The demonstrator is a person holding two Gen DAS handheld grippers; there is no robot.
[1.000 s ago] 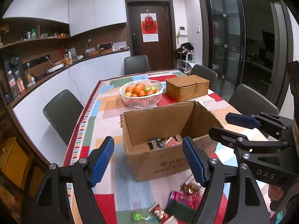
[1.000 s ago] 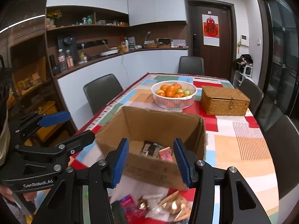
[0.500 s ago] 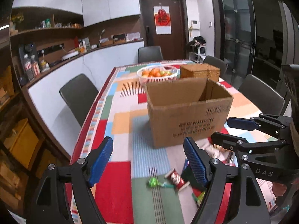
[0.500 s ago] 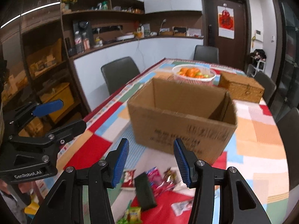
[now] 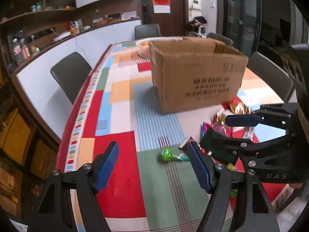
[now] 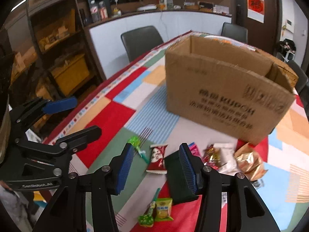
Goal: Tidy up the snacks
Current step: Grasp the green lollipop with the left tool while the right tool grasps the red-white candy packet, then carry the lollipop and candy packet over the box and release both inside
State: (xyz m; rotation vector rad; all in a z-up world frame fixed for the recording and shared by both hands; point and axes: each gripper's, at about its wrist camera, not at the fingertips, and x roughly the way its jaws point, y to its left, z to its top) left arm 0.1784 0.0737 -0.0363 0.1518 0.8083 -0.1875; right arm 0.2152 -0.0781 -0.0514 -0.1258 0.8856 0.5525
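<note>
An open cardboard box [image 5: 197, 73] [image 6: 227, 92] stands on the patchwork tablecloth. Loose snacks lie in front of it: a green lollipop [image 5: 167, 154] [image 6: 135, 142], a red packet [image 6: 158, 157], a dark green packet [image 6: 178, 177], a gold bag [image 6: 249, 160], a yellow-green packet [image 6: 163, 208]. My left gripper [image 5: 154, 166] is open and empty, low over the cloth, left of the lollipop. My right gripper [image 6: 156, 166] is open and empty, just above the red packet. Each gripper shows in the other's view [image 5: 251, 129] [image 6: 58, 112].
A white fruit bowl [image 5: 143, 46] stands behind the box. Dark chairs [image 5: 70, 73] [image 6: 142, 38] line the left side of the table, one [image 5: 268, 73] is on the right. The table's left edge [image 5: 77, 116] is close to my left gripper. Shelves and a counter run along the left wall.
Both grippers have come down and back from above the box to low over the loose snacks. The box interior is no longer visible. Both stay open.
</note>
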